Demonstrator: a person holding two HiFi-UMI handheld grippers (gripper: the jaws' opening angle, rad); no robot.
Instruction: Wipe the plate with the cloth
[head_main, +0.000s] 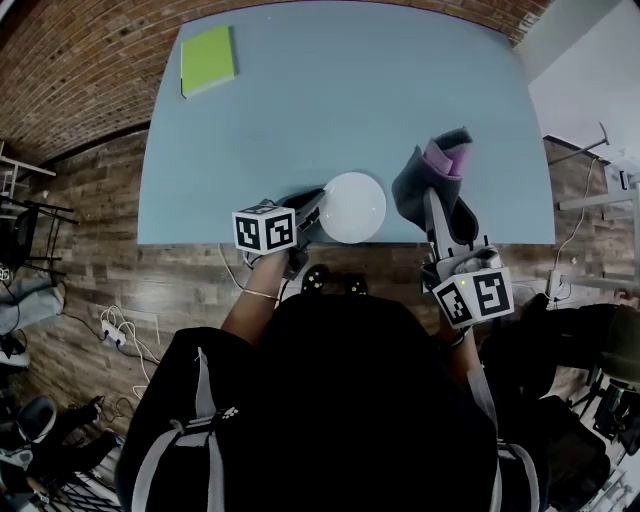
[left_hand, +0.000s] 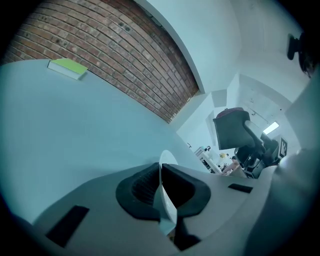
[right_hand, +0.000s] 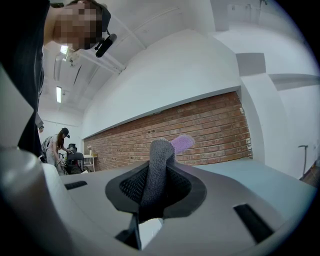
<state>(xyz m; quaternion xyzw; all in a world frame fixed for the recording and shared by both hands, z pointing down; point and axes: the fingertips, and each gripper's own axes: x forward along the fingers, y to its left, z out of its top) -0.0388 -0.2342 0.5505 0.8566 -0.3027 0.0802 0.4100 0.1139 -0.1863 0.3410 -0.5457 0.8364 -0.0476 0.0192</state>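
Two grippers work at the near edge of the table (head_main: 350, 100). The left gripper (head_main: 308, 215) is clamped on the rim of the one white plate (head_main: 358, 207), which is at that edge. The right gripper (head_main: 438, 215) pinches the one cloth (head_main: 447, 160) — grey and pink — just right of the plate. At the far left corner lies one green notepad (head_main: 207, 60).

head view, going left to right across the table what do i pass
green book → left gripper → plate → cloth
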